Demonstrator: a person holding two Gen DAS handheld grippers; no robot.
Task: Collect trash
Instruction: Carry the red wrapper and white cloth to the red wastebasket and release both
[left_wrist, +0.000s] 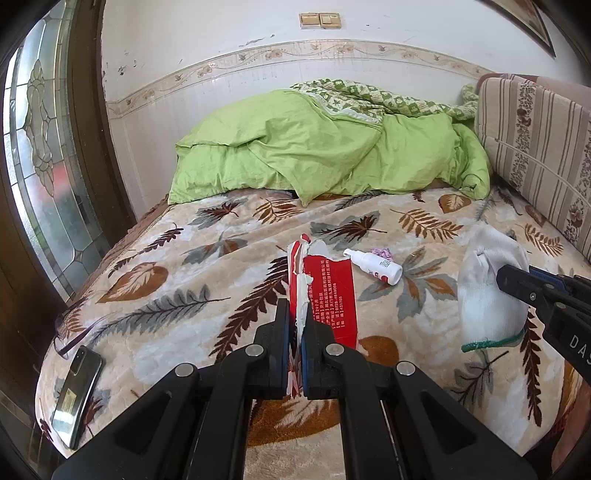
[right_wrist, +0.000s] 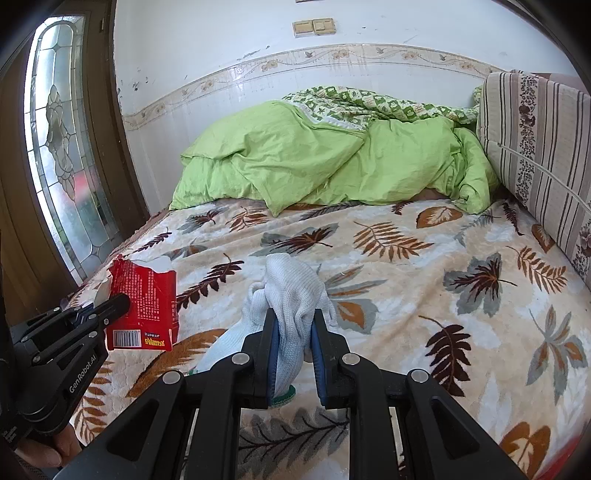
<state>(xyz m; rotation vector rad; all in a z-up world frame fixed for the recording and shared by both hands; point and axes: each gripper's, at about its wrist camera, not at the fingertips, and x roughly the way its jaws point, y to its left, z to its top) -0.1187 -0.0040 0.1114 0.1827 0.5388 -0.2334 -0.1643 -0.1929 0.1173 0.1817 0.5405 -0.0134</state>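
Note:
My left gripper (left_wrist: 298, 314) is shut on a torn red paper packet (left_wrist: 328, 291) with white print, held above the leaf-patterned bed blanket (left_wrist: 166, 258); the packet also shows at the left of the right wrist view (right_wrist: 146, 306), with the left gripper (right_wrist: 122, 301) clamped on it. My right gripper (right_wrist: 294, 317) is shut on a white knit glove (right_wrist: 291, 295) with a green cuff, lifted over the blanket (right_wrist: 406, 280). The glove also shows at the right of the left wrist view (left_wrist: 487, 291). A small white spray bottle (left_wrist: 373, 266) and a pink crumpled wrapper (left_wrist: 382, 253) lie on the blanket beyond the packet.
A black phone (left_wrist: 75, 393) and eyeglasses (left_wrist: 68, 332) lie at the bed's left edge. A green quilt (left_wrist: 325, 147) is piled at the far side against the wall. A striped cushion (left_wrist: 535, 147) stands at the right. A glass-panelled door (left_wrist: 44, 166) is at the left.

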